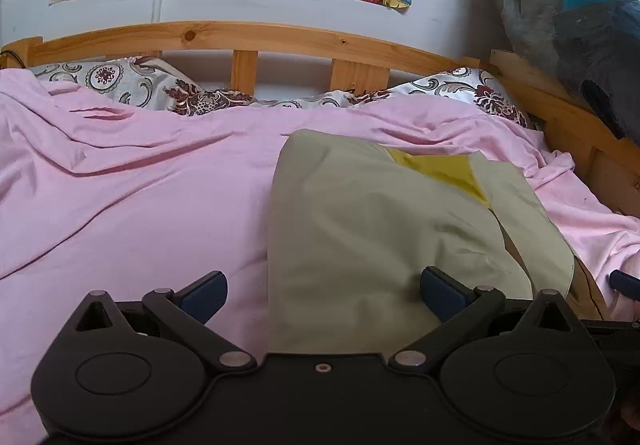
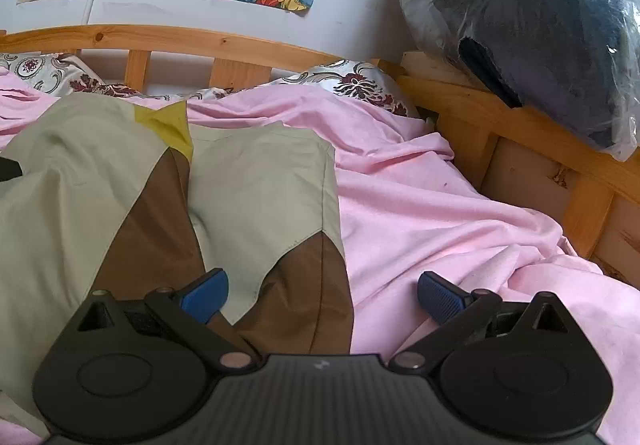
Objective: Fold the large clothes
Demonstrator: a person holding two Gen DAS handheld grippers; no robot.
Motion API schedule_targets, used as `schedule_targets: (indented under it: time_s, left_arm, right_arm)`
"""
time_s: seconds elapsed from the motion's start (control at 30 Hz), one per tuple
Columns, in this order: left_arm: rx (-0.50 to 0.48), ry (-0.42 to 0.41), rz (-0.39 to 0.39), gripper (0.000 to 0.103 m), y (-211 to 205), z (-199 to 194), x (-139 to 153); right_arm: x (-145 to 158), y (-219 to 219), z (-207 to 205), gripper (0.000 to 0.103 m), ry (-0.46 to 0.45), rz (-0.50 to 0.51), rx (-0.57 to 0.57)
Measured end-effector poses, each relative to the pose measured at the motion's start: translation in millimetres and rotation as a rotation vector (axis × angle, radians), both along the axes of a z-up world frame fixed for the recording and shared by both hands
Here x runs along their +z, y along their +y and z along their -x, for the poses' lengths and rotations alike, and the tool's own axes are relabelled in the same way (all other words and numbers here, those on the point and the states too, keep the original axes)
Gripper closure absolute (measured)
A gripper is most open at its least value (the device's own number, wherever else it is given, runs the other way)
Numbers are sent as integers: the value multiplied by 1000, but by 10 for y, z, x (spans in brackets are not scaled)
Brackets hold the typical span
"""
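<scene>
Rumpled pink sheet — smooth khaki garment, brown panels.

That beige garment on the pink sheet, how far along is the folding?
Partly done, it seems: the beige garment lies folded lengthwise on the pink sheet, panels overlapping. Nothing is in hand; the left gripper and right gripper are both open above it. Probably left: folding it shorter.
</scene>
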State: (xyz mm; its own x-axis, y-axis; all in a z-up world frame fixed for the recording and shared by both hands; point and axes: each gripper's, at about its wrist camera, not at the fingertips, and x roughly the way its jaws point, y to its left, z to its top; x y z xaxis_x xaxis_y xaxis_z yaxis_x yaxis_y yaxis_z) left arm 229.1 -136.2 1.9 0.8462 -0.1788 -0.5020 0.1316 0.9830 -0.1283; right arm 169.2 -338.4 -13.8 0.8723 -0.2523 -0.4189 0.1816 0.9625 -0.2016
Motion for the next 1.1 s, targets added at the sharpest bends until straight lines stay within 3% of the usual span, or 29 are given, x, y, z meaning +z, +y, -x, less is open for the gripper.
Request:
schedule_targets:
  time_s: [0.83, 0.97, 1.1]
  left_arm:
    - [9, -14, -13, 1, -34, 32, -8]
    - [-34, 23, 77, 1, 150, -38, 98]
    - [-112, -14, 160, 1, 393, -88, 200]
  right_arm:
    - [-10, -1, -11, 0, -1, 6, 0]
    - [-8, -10, -5, 0, -7, 0, 2]
    - [36, -106, 48, 0, -55, -67, 32]
